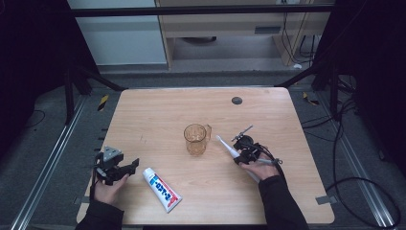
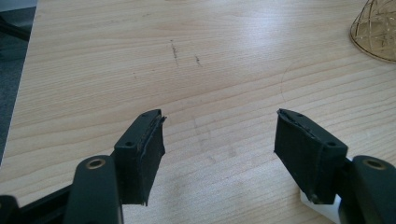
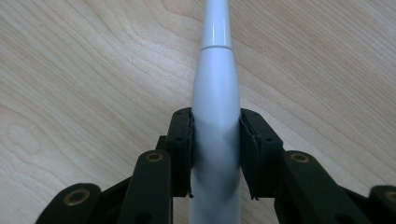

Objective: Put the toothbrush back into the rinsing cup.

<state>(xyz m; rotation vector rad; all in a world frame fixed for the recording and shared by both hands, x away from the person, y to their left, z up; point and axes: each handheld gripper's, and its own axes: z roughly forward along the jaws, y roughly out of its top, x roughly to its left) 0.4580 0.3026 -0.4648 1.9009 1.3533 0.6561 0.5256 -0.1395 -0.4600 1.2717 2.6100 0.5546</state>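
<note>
White toothbrush [image 1: 230, 149] — one; cup [image 1: 196, 138] — one

On the table [image 1: 143, 110], the cup [image 1: 196, 139] stands near the middle. Your left gripper [image 1: 125, 168] sits at the near left, well apart from the cup. The toothpaste tube [image 1: 162, 189] lies just right of that gripper, near the front edge, slanting toward you. Your right gripper [image 1: 238, 154] is right of the cup, with the toothbrush [image 1: 226, 145] between its jaws, its tip pointing toward the cup. A round cap [image 1: 236, 100] sits behind the cup, near the far edge.
</note>
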